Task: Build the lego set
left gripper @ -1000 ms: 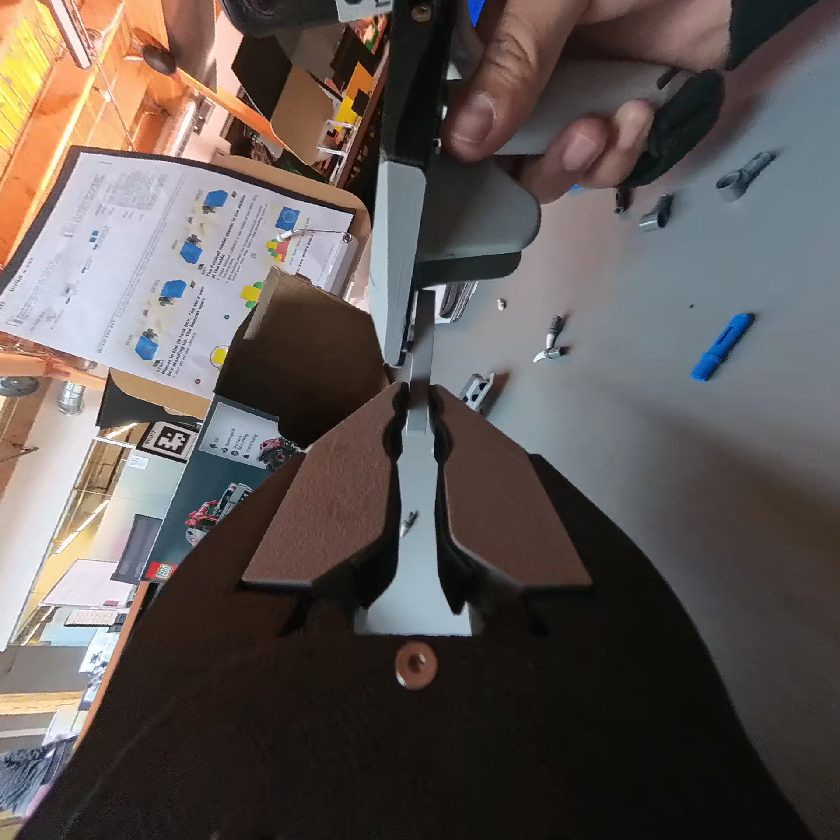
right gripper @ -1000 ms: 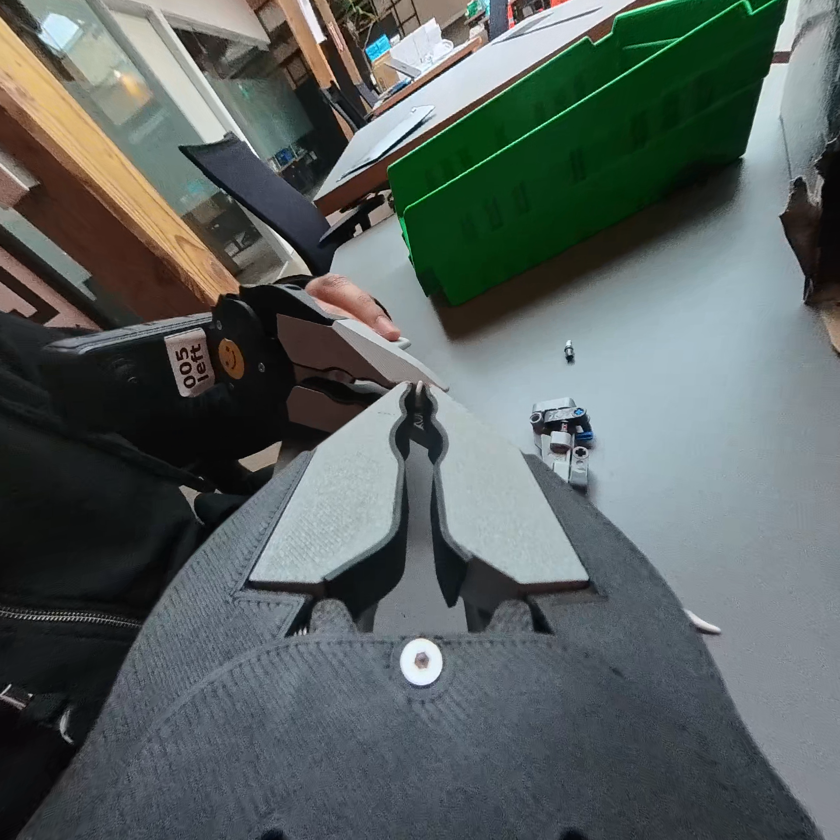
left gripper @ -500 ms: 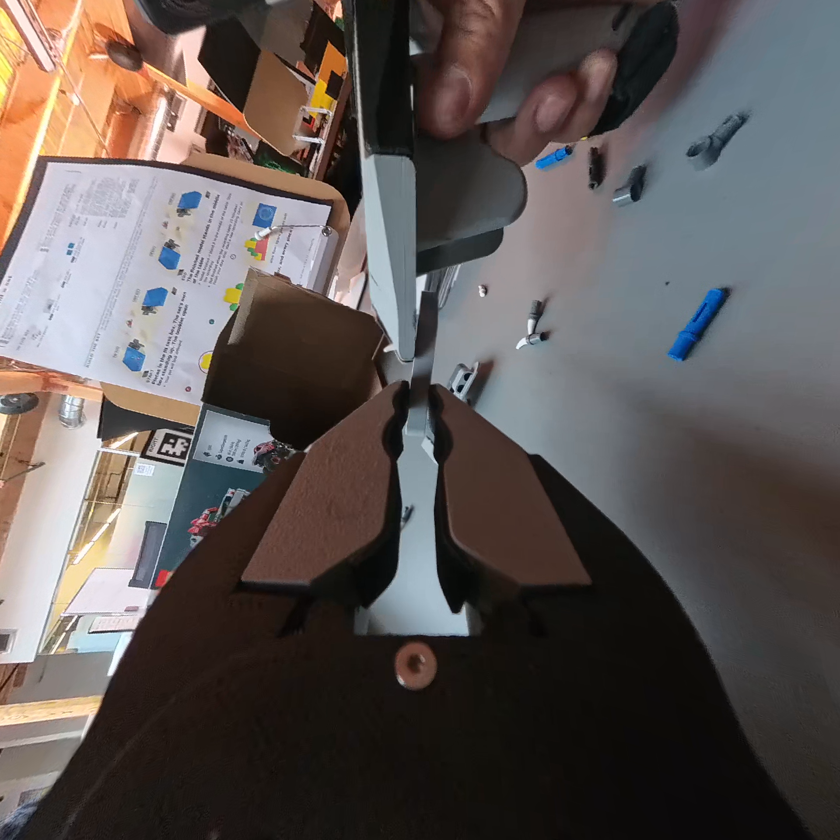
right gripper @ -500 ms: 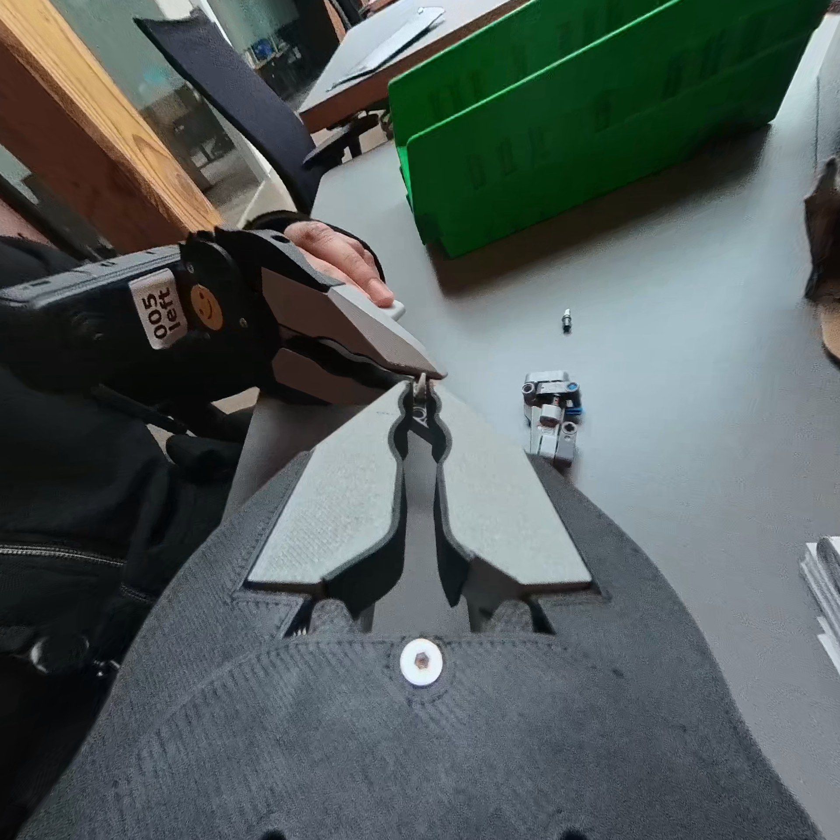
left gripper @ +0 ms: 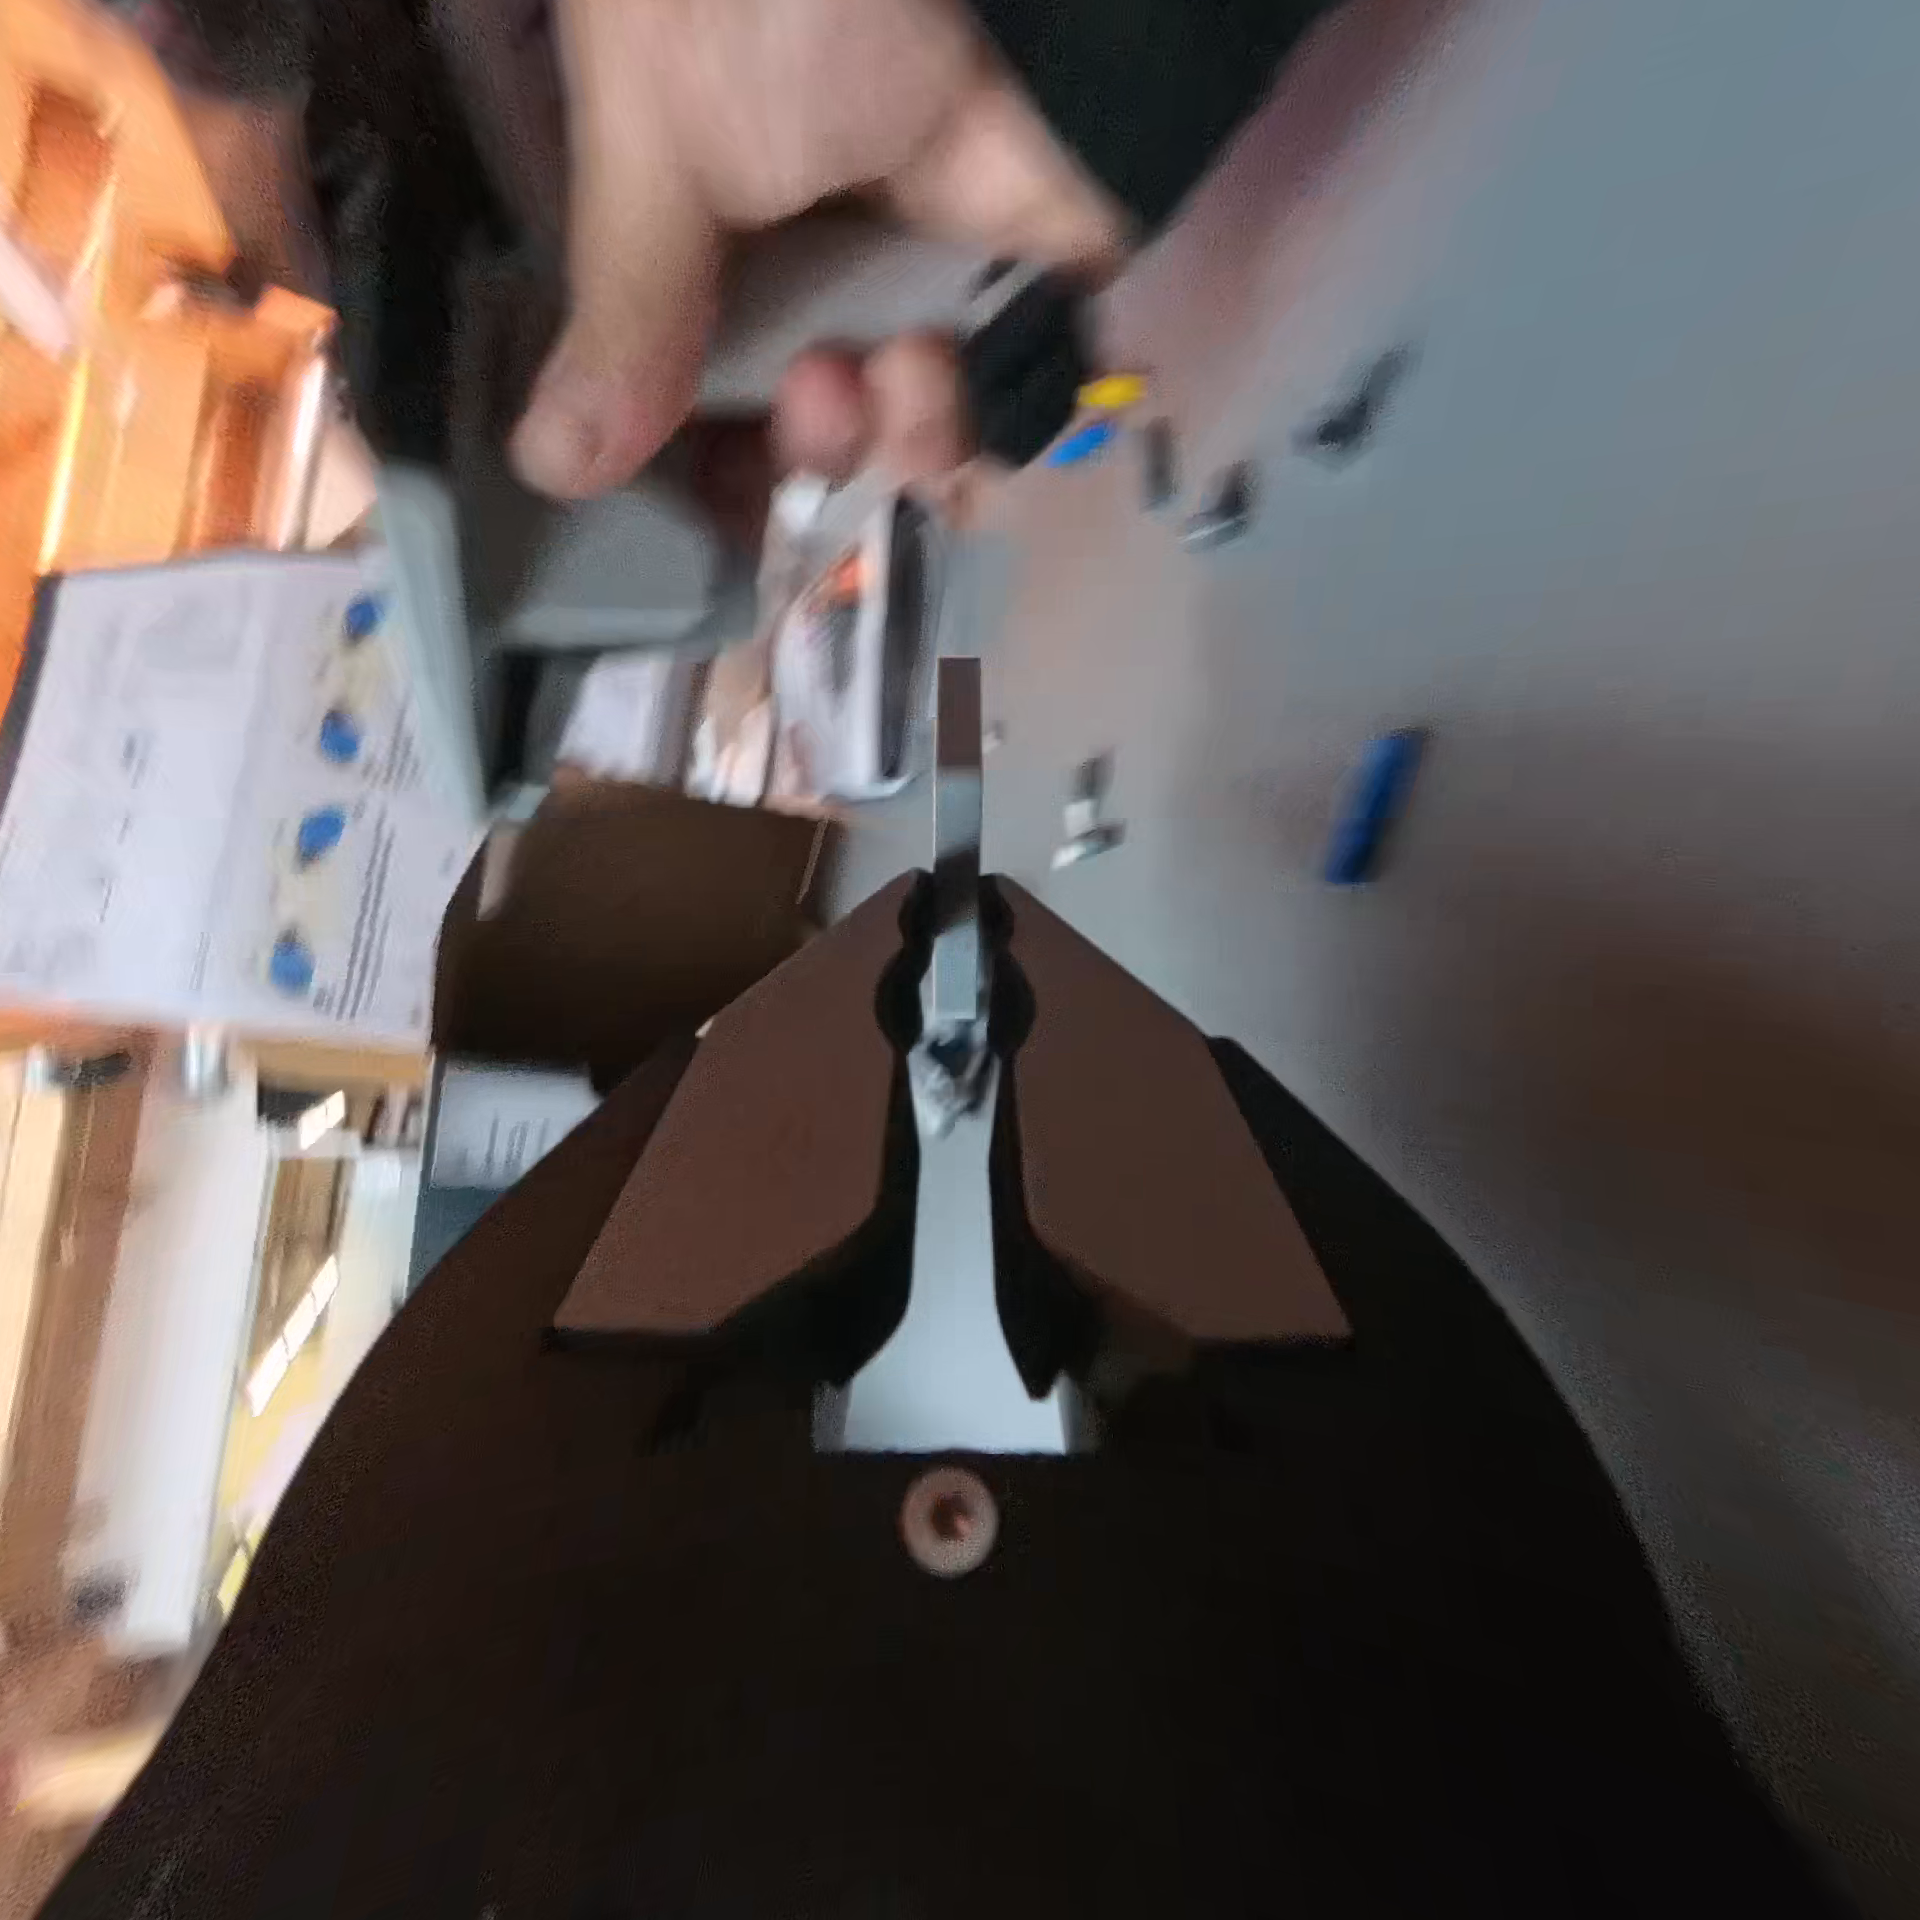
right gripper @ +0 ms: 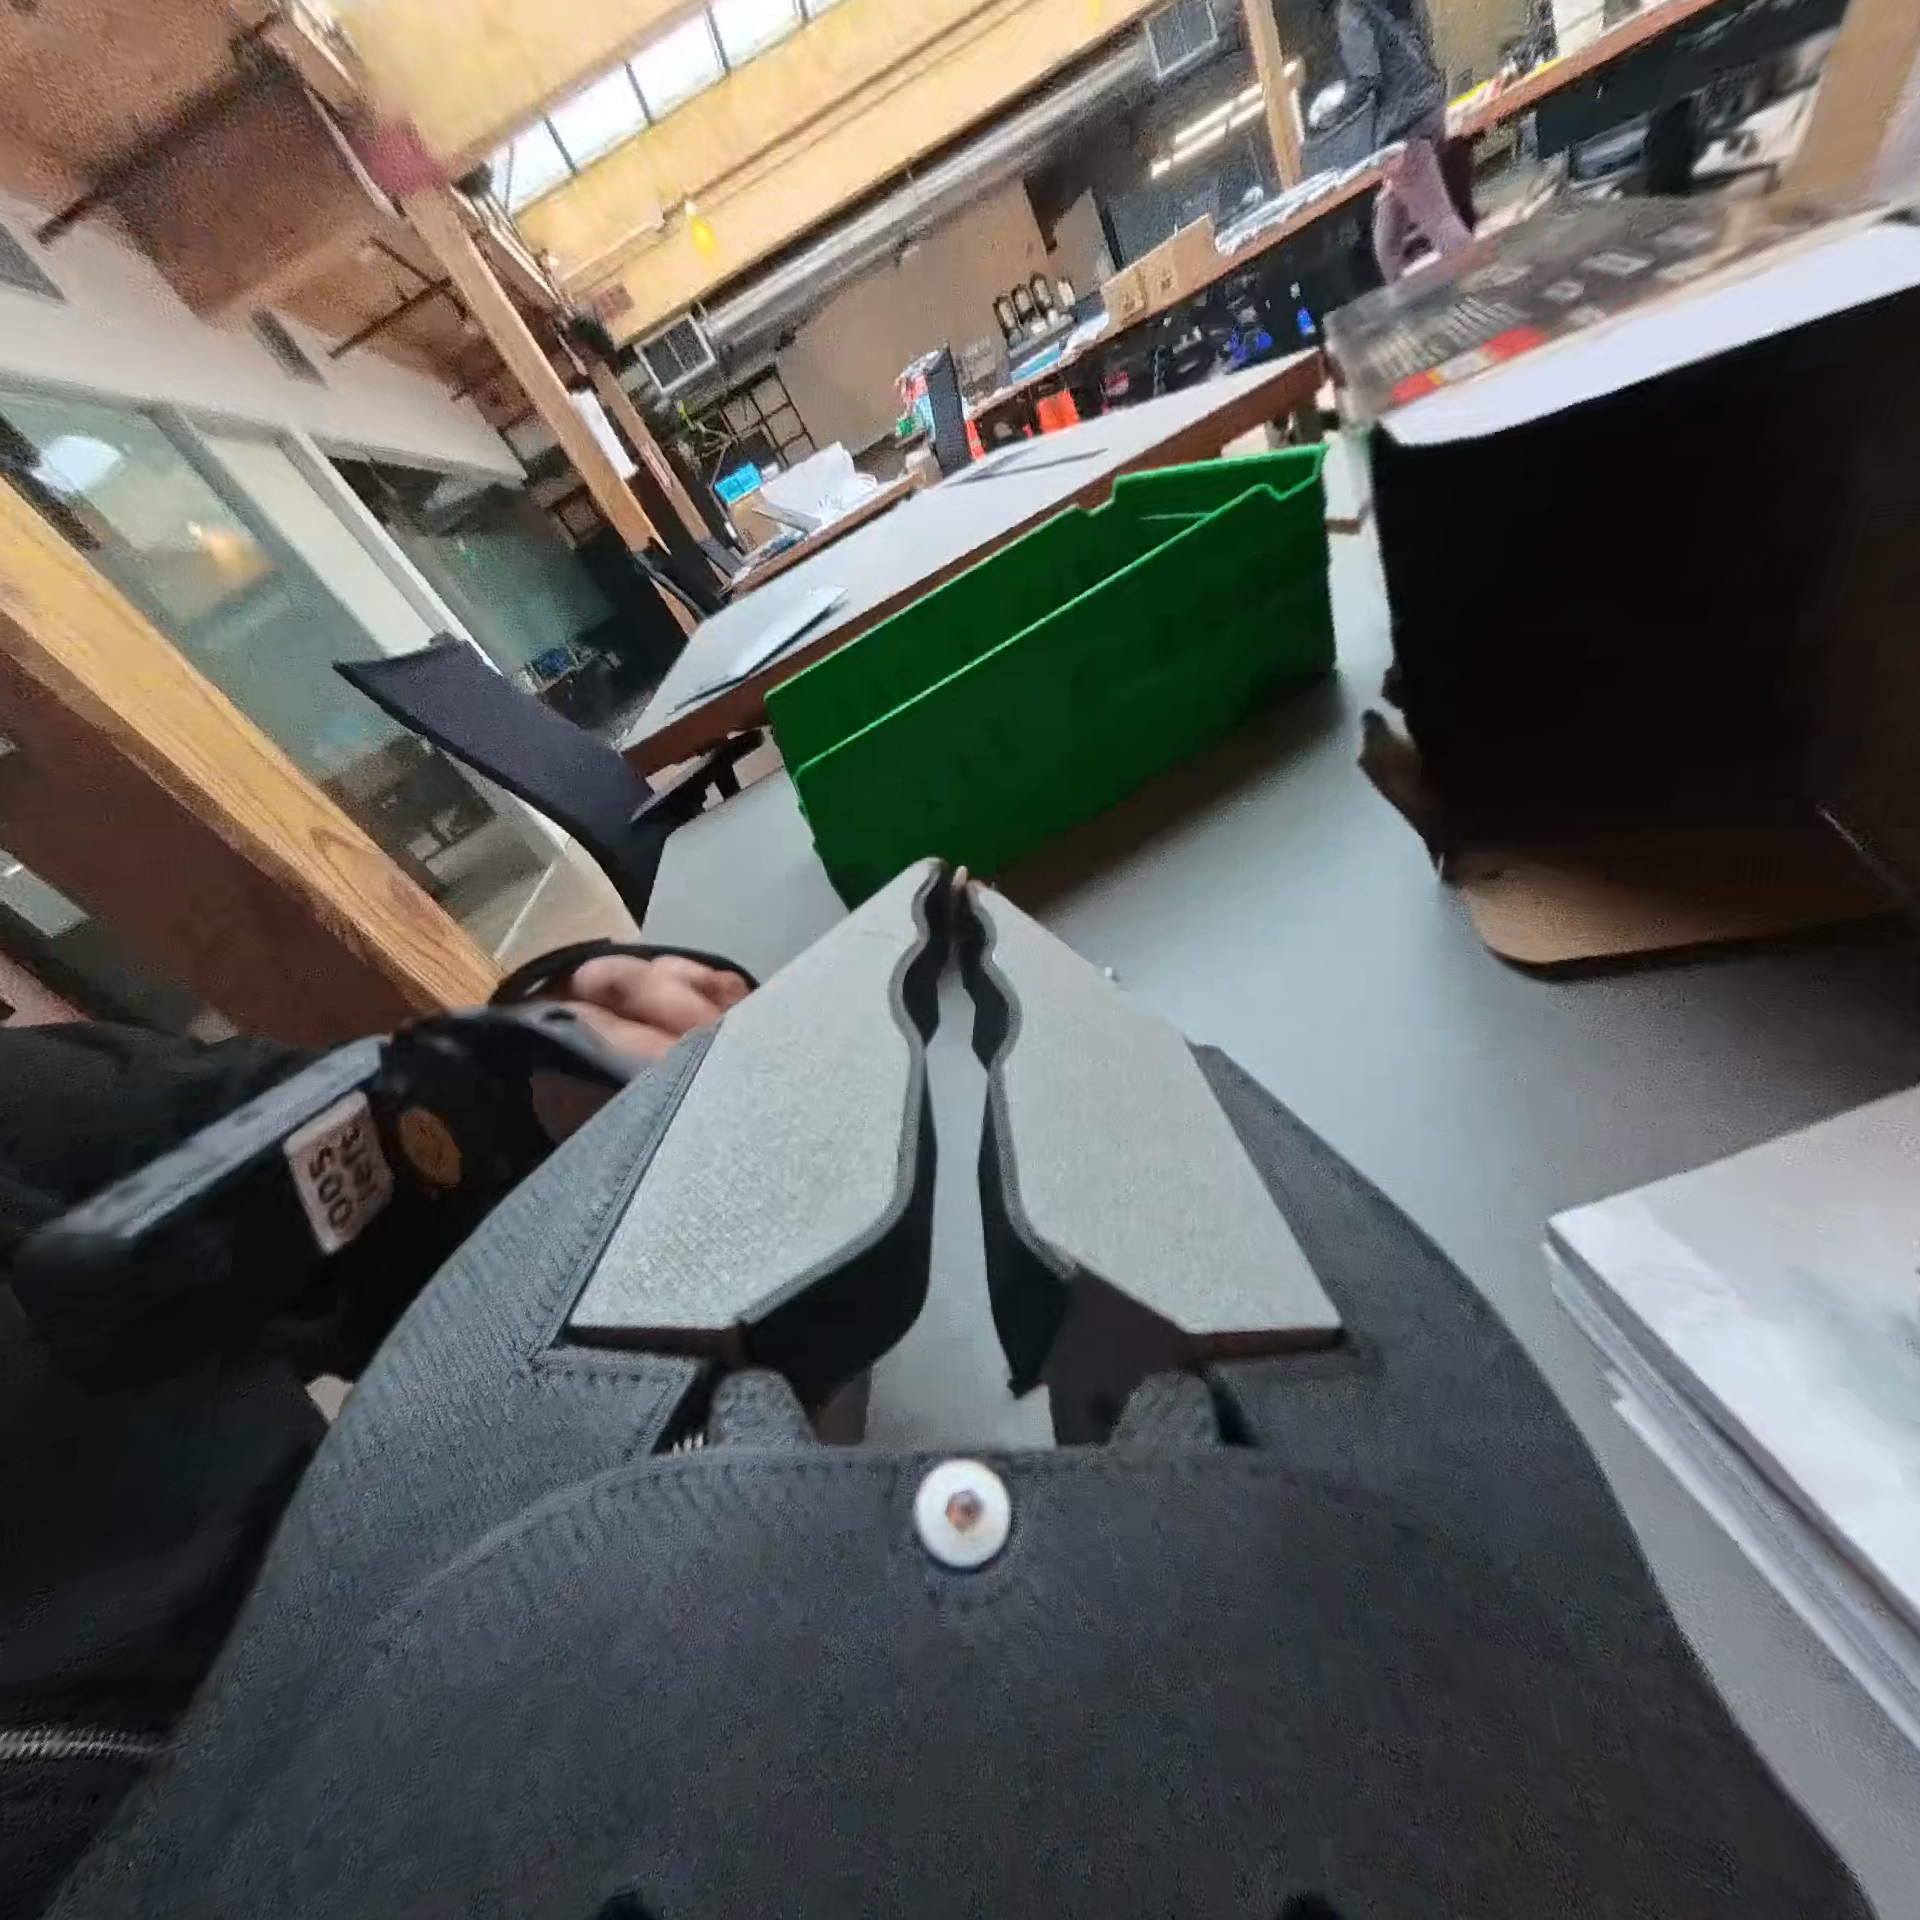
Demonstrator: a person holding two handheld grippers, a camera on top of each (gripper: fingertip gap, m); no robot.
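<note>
My left gripper (left gripper: 951,896) is shut on a long grey lego beam (left gripper: 957,769) that sticks out forward past its tips above the grey table (left gripper: 1558,623). The left wrist view is motion-blurred. My right gripper (right gripper: 956,883) is shut, with a tiny pale piece (right gripper: 959,875) pinched at its very tips. In the left wrist view the right gripper (left gripper: 488,800), held by a hand (left gripper: 748,208), hangs to the upper left, apart from the beam. In the right wrist view the left gripper's black body (right gripper: 343,1174) sits low on the left, its fingers hidden.
Loose parts lie on the table: a blue pin (left gripper: 1371,805), small grey pieces (left gripper: 1086,821) and dark connectors (left gripper: 1216,509). An open cardboard box (left gripper: 623,914), an instruction sheet (left gripper: 208,790), green bins (right gripper: 1060,675), a dark box (right gripper: 1642,623) and stacked booklets (right gripper: 1766,1351) stand around.
My right gripper has pulled away from the beam's end, where its tips were touching, and tilted up. My left gripper has swung with the beam still in it.
</note>
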